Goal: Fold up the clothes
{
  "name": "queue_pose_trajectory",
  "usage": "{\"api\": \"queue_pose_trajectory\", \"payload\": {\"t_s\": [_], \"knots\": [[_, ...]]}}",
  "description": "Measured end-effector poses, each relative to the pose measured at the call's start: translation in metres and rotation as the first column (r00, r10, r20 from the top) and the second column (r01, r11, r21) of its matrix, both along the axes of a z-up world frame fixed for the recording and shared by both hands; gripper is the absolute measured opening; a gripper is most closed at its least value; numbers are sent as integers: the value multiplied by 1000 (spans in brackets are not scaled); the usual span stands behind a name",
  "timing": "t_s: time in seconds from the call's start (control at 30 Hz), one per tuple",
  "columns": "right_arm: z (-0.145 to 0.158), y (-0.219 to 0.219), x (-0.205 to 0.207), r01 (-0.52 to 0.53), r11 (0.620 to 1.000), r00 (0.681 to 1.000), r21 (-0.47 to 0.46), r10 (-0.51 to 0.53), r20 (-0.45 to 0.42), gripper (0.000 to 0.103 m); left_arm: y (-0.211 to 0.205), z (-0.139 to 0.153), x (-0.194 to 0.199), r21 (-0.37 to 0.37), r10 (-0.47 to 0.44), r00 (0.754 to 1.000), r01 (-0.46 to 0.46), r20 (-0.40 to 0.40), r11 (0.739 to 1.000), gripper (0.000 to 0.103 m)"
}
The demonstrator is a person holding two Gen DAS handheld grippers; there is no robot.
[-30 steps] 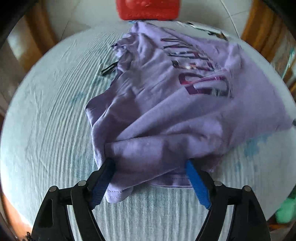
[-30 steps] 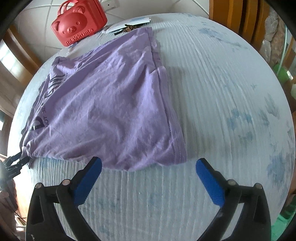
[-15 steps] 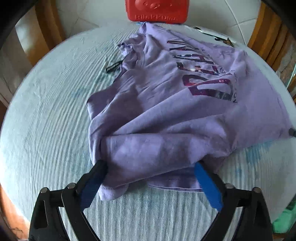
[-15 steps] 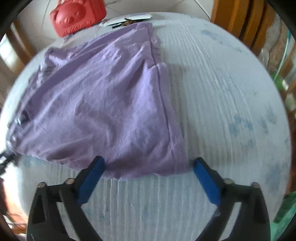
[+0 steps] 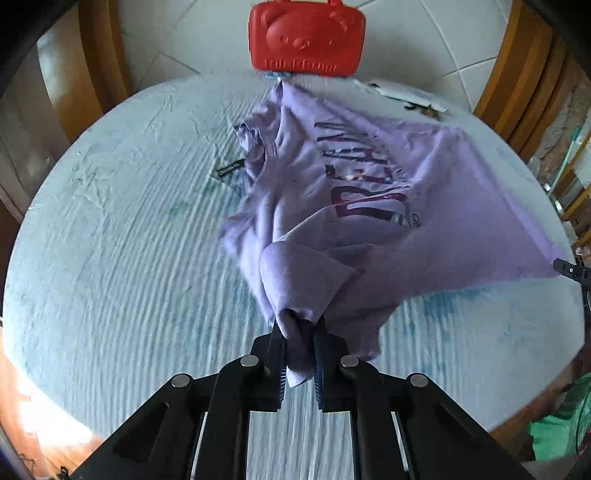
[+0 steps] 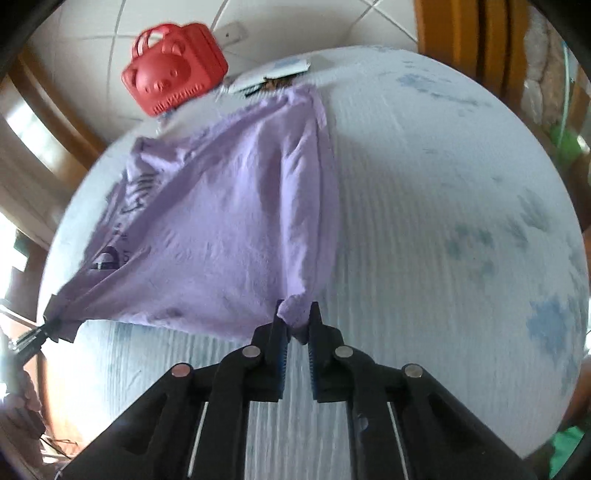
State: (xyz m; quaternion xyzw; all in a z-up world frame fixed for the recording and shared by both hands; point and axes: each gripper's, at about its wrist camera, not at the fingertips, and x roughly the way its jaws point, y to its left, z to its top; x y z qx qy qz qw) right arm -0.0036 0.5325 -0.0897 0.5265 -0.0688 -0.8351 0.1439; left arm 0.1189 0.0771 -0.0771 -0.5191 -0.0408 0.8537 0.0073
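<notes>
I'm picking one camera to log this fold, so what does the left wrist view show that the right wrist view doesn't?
Only the left wrist view shows the shirt's printed lettering face-on, the collar with its black tag, and the left gripper shut on bunched fabric. Only the right wrist view shows the shirt's plain side seam and hem edge and the right gripper shut on a corner. Both show the purple shirt, stretched between the two grippers, the red bear-face case and the pale blue tablecloth.
</notes>
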Motion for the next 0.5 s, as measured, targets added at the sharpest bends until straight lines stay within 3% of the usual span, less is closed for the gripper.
{"api": "queue_pose_trajectory", "payload": {"t_s": [0.2, 0.37, 0.5], "knots": [[13, 7, 2, -1, 999, 1000, -45, 1, 7, 9, -2, 16, -11, 42, -25, 1000, 25, 1, 999, 12], [31, -5, -33, -28, 999, 1000, -21, 28, -4, 9, -3, 31, -65, 47, -70, 997, 69, 22, 996, 12], [37, -17, -85, -43, 999, 999, 7, 43, 16, 9, -10, 36, -127, 31, -93, 994, 91, 61, 995, 12]]}}
